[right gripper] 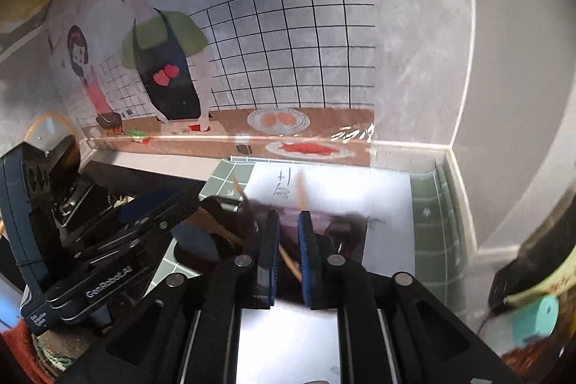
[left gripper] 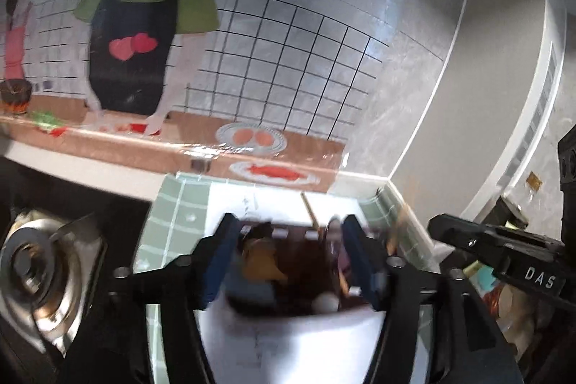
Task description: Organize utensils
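the dark utensil holder (left gripper: 288, 276) sat on white paper (left gripper: 288, 340) just ahead of both hands, framed between the spread fingers of the left gripper (left gripper: 291, 261), none visibly touching it. the right gripper (right gripper: 288, 251) was nearer the slanting chopstick (right gripper: 289, 261), which ran lengthwise through the narrow gap between its fingers. blur hid contact and the holder's contents.

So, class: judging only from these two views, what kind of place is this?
Probably a home kitchen counter: a gas burner, a wall mural of people cooking, and a dark holder with utensils standing on green tiles.
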`<state>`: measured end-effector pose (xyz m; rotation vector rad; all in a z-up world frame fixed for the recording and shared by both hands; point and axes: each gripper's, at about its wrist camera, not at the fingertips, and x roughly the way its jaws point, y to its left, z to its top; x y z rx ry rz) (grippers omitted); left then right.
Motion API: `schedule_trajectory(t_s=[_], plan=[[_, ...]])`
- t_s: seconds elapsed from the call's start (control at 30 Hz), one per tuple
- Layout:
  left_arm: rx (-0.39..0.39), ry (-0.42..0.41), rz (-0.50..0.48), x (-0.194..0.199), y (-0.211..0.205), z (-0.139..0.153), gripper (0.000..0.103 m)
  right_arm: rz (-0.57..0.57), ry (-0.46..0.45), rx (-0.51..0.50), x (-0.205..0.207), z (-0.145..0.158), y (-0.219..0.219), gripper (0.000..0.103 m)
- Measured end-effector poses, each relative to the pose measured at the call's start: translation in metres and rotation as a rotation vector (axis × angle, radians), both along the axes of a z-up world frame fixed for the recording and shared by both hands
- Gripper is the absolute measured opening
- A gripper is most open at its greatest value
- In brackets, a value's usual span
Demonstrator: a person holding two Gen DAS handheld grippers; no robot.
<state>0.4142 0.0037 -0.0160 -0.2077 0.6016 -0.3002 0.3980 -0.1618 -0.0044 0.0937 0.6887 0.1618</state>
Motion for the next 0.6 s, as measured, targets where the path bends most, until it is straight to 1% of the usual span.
schedule_trajectory(t_s=[0.03, 0.17, 0.23, 0.33, 0.4, 0.47, 0.5, 0.6], plan=[[0.008, 0.002, 0.011, -0.01, 0.002, 0.002, 0.07, -0.001, -0.012, 0.005, -0.01, 0.0, -0.001, 0.015], [0.035, 0.004, 0.036, -0.053, 0.01, 0.009, 0.071, 0.003, -0.063, 0.018, -0.049, -0.001, -0.002, 0.021], [0.086, 0.011, 0.047, -0.078, 0.011, 0.01, 0.071, 0.01, -0.094, 0.01, -0.075, -0.005, -0.002, 0.022], [0.174, 0.014, 0.074, -0.11, 0.009, 0.009, 0.071, -0.004, -0.123, -0.012, -0.102, -0.01, 0.0, 0.022], [0.23, 0.001, 0.095, -0.133, 0.007, 0.007, 0.071, -0.02, -0.127, -0.019, -0.123, -0.015, 0.0, 0.022], [0.262, -0.01, 0.103, -0.154, 0.004, 0.006, 0.071, -0.023, -0.125, -0.032, -0.139, -0.019, 0.0, 0.022], [0.263, -0.011, 0.1, -0.161, 0.004, 0.007, 0.071, -0.032, -0.122, -0.043, -0.146, -0.021, 0.0, 0.022], [0.226, -0.008, 0.082, -0.179, 0.004, 0.01, 0.071, -0.057, -0.092, -0.057, -0.165, -0.03, 0.003, 0.022]])
